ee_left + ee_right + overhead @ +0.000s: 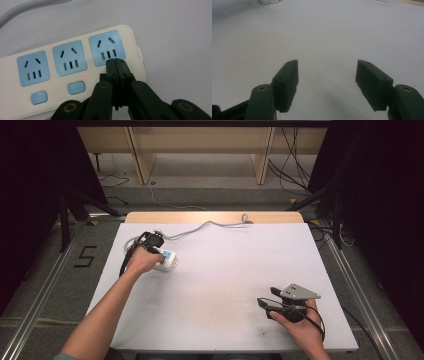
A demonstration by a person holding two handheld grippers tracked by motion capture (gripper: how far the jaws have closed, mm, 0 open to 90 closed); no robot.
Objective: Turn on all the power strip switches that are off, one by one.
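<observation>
Right gripper: near edge of the desk, right side, held in the person's right hand; grey three-cornered plate on top.
Right fingers: apart, a wide gap between them with nothing in it; bare desk surface beneath and ahead in the right gripper view.
Left gripper: farther back, left side of the desk, held in the left hand directly over the power strip.
Left fingers: together, pads pressed against each other, nothing clamped; tips at the lower edge of the end socket, contact with the strip cannot be told.
Power strip: cream body, three blue sockets in a row, two blue switches visible below them; lies flat on the desk, left rear area.
Indicator lights: small red dots beside the switches.
Cord: grey, runs from the strip toward the far edge of the desk.
</observation>
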